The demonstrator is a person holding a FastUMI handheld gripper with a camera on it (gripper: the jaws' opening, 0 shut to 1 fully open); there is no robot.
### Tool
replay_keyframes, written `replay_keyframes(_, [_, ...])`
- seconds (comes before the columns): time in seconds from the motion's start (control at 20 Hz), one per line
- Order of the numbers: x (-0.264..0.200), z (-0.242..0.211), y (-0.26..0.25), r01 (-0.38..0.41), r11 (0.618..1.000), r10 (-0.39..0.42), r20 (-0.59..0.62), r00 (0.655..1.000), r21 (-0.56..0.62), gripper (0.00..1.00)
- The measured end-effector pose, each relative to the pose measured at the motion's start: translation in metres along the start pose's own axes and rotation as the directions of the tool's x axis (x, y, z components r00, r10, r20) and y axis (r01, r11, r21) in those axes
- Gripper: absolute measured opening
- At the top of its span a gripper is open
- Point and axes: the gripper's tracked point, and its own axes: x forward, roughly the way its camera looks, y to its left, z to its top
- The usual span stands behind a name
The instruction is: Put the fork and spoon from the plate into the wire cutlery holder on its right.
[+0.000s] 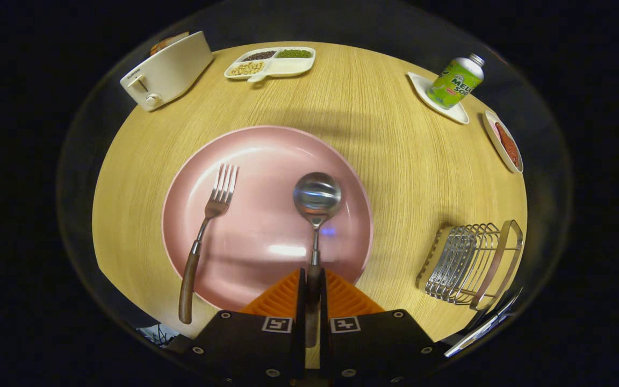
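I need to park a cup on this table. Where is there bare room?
The widest bare wood lies between the pink plate, the divided snack tray and the soda bottle's dish. A narrower strip runs between plate and wire holder. The fingers, shut on the spoon, crowd the near edge.

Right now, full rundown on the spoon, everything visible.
The spoon has a shiny metal round bowl and thin metal neck joined to a darker, wood-look handle. Its bowl faces up over the right half of the pink plate and reflects light. It points straight away from the gripper, whose fingers are shut on the handle, so most of the handle is hidden between them. Whether the bowl touches the plate or is lifted off it cannot be told. The fork lies apart, to its left.
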Motion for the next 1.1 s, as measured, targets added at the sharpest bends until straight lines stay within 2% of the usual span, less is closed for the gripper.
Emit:
replay_keyframes(0.25, [-0.003,0.000,0.003,-0.033,0.999,0.033,0.028,0.999,0.024,0.05])
replay_keyframes(0.6, [-0.048,-0.002,-0.011,-0.077,0.995,0.068,0.123,0.990,0.069,0.05])
replay_keyframes(0.85, [-0.082,-0.011,-0.039,-0.079,0.990,0.058,0.169,0.984,0.119,0.05])
replay_keyframes(1.1, [-0.115,-0.020,-0.079,-0.050,0.984,0.015,0.201,0.980,0.173,0.05])
